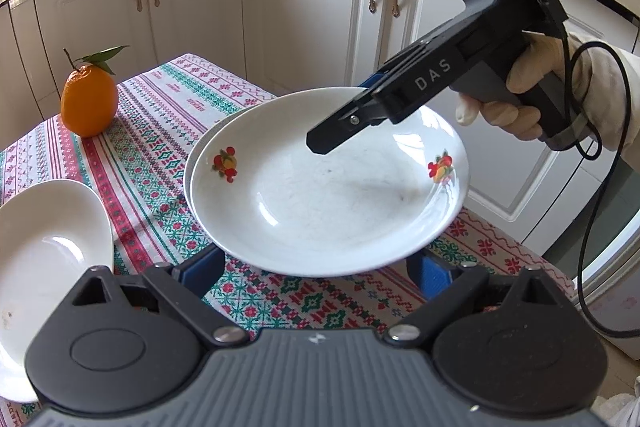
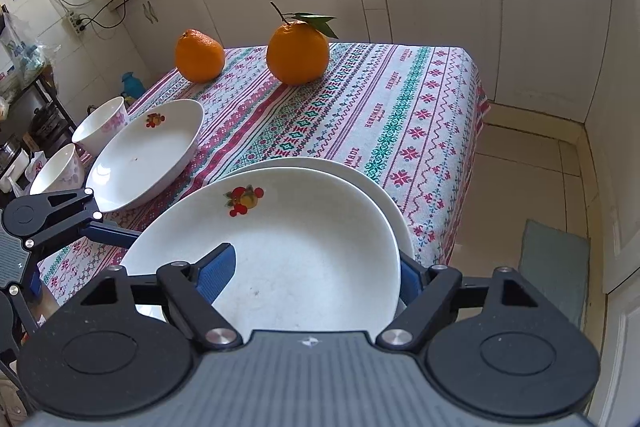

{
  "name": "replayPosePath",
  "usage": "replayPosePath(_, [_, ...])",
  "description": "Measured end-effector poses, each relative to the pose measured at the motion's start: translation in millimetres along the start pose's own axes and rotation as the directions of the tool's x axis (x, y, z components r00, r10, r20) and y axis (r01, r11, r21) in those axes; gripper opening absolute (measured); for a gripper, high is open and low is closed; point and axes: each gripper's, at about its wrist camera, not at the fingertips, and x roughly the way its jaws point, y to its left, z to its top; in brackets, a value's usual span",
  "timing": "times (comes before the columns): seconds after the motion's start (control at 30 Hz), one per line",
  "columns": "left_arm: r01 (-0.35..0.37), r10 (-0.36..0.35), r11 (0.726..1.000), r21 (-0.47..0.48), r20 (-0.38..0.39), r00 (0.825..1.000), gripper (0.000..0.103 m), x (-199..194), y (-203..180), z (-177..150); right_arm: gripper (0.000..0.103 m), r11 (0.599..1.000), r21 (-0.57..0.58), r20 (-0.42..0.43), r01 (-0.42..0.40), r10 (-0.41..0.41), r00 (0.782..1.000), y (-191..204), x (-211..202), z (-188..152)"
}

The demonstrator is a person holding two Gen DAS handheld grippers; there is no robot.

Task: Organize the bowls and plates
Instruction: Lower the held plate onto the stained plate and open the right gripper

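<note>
The right gripper [image 2: 312, 277] stands released astride the rim of the top plate [image 2: 280, 251]: its left pad [image 2: 216, 275] hangs over the plate's hollow while its right finger sits outside the rim, and neither pad is seen pressing on the china. That fruit-printed plate rests on a plain lower plate [image 2: 384, 195], whose edge shows just beyond it and to the right of the tool. A gloved hand [image 1: 532, 95] grips the tool's handle.

The left gripper [image 1: 316, 269] is spread wide and holds nothing; the near edge of the top plate covers both of its blue fingertips.

Ahead and to the left of the right gripper lies a second plate [image 2: 148, 151] on the tablecloth [image 2: 400, 107], with two bowls [image 2: 104, 131] just beyond its left side. Farther ahead, well apart from the tools, stand a leafy orange [image 2: 297, 55] and a bare orange [image 2: 199, 55], near the table's far edge.
</note>
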Motion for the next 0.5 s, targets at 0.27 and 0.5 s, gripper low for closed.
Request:
replayPosePath(0.27, [-0.005, 0.005, 1.0, -0.002, 0.011, 1.0, 0.097, 1.3, 0.9, -2.0, 0.087, 1.0, -0.002, 0.005, 0.02, -0.02, 1.0, 3.2, -9.8, -3.6])
replayPosePath(0.5, [0.001, -0.001, 1.0, -0.015, 0.014, 1.0, 0.097, 3.4, 2.0, -4.1, 0.091, 0.999, -0.007, -0.002, 0.044, -0.044, 0.999, 8.6, -14.4, -7.1])
